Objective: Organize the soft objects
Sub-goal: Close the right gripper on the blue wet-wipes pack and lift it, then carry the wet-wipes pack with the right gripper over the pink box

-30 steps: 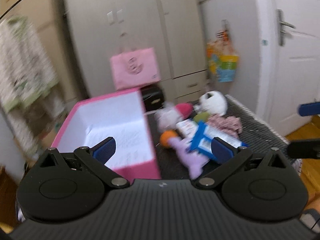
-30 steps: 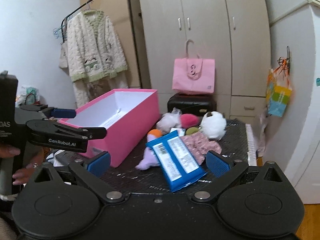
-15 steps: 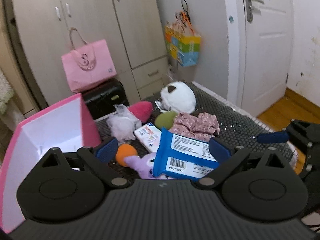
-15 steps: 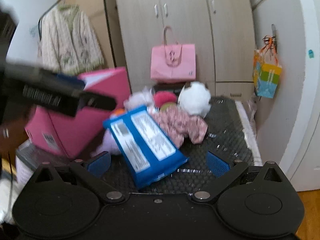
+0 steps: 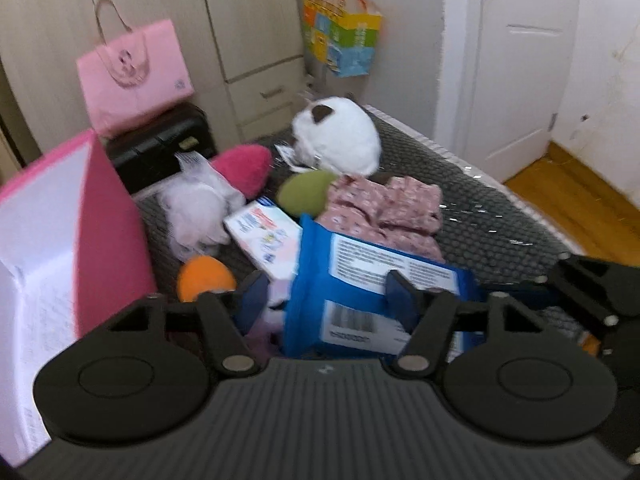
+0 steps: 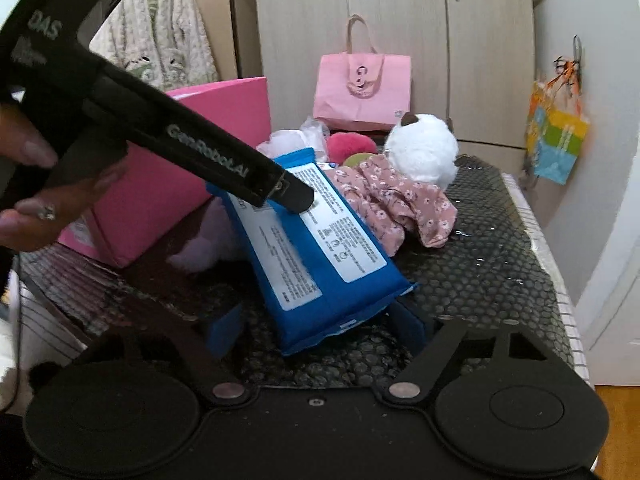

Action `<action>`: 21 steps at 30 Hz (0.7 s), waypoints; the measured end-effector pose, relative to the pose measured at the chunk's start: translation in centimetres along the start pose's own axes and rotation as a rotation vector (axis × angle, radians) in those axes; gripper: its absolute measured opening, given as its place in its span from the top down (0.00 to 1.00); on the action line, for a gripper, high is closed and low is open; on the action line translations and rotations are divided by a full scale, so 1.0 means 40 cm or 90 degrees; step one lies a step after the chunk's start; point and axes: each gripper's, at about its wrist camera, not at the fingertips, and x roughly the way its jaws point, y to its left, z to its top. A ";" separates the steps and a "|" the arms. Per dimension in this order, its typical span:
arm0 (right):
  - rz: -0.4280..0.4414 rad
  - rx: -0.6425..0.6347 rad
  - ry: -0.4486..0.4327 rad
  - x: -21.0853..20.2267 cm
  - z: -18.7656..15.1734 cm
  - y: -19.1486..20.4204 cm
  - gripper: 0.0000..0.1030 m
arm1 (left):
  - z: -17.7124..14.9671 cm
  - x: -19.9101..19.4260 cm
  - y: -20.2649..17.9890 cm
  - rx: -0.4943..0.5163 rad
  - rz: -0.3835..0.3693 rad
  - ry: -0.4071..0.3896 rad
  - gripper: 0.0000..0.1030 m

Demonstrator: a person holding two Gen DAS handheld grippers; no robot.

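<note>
Both pairs of tongs are closing around the blue wet-wipes pack point(image 6: 320, 248), which lies tilted on the dark honeycomb-patterned tabletop point(image 6: 480, 264), propped over a pale purple plush toy point(image 6: 208, 248).

The left tongs point(image 5: 324, 300) come at the pack's left end. One blue pad lies against the pack's printed face and the other sits just left of its edge. Whether they already press is not clear, so they count as not yet gripping. In the right wrist view, one black finger of these tongs rests on the pack's upper face.

The right tongs point(image 6: 316, 328) straddle the pack's near lower corner. Both pads are just beside it, with no clear squeeze.

Behind the pack lie a floral pink cloth point(image 5: 384, 208), a white plush with brown ears point(image 5: 340, 140), a green plush point(image 5: 304, 196), a magenta plush point(image 5: 244, 168), a fluffy white bundle in plastic point(image 5: 196, 208), a small white tissue packet point(image 5: 264, 236) and an orange ball-shaped toy point(image 5: 204, 280). A pink box point(image 5: 108, 224) stands open at the left, just beside the pile.
</note>
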 end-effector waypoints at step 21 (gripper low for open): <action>-0.017 0.121 -0.041 -0.024 0.003 -0.044 0.72 | -0.019 -0.040 -0.027 0.008 -0.016 -0.028 0.74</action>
